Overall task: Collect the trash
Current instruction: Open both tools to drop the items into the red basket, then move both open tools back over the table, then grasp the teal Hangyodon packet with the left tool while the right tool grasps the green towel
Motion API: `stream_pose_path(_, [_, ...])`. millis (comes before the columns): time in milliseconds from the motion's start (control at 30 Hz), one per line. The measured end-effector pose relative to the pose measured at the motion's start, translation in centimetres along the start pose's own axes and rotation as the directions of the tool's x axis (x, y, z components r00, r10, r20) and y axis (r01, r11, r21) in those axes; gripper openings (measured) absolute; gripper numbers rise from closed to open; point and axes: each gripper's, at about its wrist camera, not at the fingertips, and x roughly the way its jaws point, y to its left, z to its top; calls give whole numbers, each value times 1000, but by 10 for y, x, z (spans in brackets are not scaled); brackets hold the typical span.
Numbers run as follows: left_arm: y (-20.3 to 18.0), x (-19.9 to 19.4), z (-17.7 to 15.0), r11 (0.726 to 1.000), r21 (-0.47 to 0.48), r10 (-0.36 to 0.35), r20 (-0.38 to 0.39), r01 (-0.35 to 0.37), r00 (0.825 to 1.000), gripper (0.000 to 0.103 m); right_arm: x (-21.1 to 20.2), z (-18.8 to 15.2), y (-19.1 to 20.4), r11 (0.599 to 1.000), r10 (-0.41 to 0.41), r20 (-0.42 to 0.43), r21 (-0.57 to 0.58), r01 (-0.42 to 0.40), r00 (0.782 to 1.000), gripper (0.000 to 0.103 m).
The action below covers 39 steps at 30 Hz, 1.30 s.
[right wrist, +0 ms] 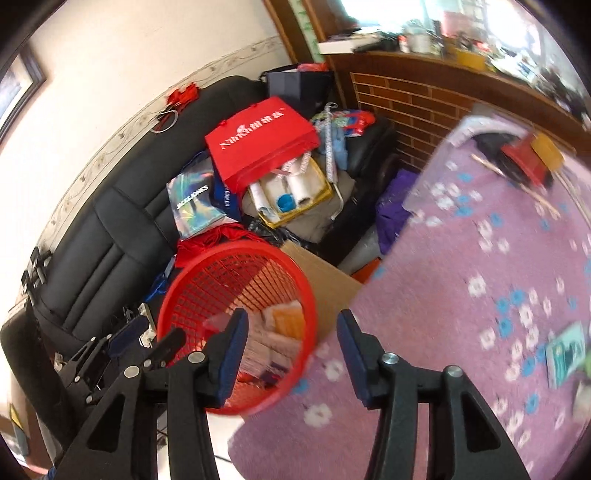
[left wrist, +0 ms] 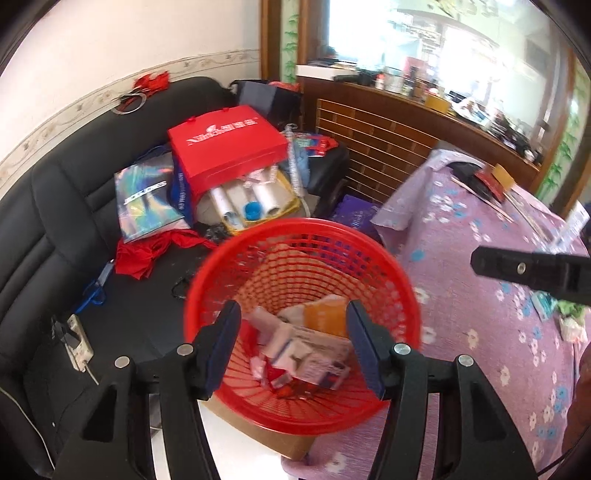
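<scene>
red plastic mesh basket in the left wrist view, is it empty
No, the red plastic mesh basket holds several small cardboard boxes and paper scraps lying at its bottom.

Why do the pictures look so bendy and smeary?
Both views use a fisheye lens, so the wall curves. Left wrist view: the boxes in the red basket are smeared. Right wrist view: the purple tablecloth blurs most; the window glares white.
</scene>
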Motion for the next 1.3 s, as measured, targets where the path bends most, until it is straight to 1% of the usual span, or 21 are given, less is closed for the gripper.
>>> stream_pose_path(200, [-43,-5,-9,995,86,-49,-12,50,999,58,-22,-35,-38,996,-26,-10,89,27,1000,54])
stream_pose_path(367, [-79,-13,-19,985,147,-85,-23,87,996,58,-47,-64,-75,983,-58,-2,174,57,998,54])
stream_pose_path(533, [-120,-22,-31,970,204,-129,-43,135,991,58,-79,-97,-126,952,-111,6,286,105,994,54])
stream_pose_path(567, [-128,-23,-34,966,216,-137,-46,143,990,58,-88,-106,-140,941,-130,4,315,122,991,54])
stream_pose_path(700, [-166,-31,-45,943,270,-182,-65,193,981,59,-117,-135,-179,906,-170,0,393,156,986,54])
stream_pose_path(833, [-206,-37,-55,911,332,-228,-92,245,969,62,-149,-164,-213,869,-208,0,458,185,978,54])
stream_pose_path(933, [-236,-40,-59,884,371,-263,-110,285,959,64,-168,-181,-230,851,-230,6,487,198,973,54])
stream_pose_path(1000, [-257,-40,-58,862,396,-287,-131,316,949,69,-183,-193,-241,837,-243,13,507,203,970,54])
stream_pose_path(1033, [-271,-37,-56,844,411,-309,-152,344,939,70,-189,-197,-245,832,-250,16,515,206,968,54])
stream_pose_path(1067, [-279,-35,-53,836,421,-316,-157,353,936,71,-197,-203,-251,826,-259,22,524,210,966,54])
stream_pose_path(1100, [-290,-32,-51,823,440,-320,-164,360,933,74,-204,-208,-255,818,-269,27,534,213,963,54])
stream_pose_path(1167, [-316,-19,-44,778,488,-337,-205,394,919,78,-218,-219,-267,802,-283,36,557,216,959,54])
stream_pose_path(1200, [-326,-12,-41,767,509,-328,-212,391,921,78,-224,-224,-272,795,-289,40,567,217,956,55])
stream_pose_path(1233, [-339,-2,-36,760,531,-310,-209,374,927,78,-228,-227,-274,790,-294,42,573,218,955,55])
stream_pose_path(1300, [-354,17,-30,749,545,-292,-239,377,926,79,-239,-236,-282,779,-306,49,588,220,951,55])
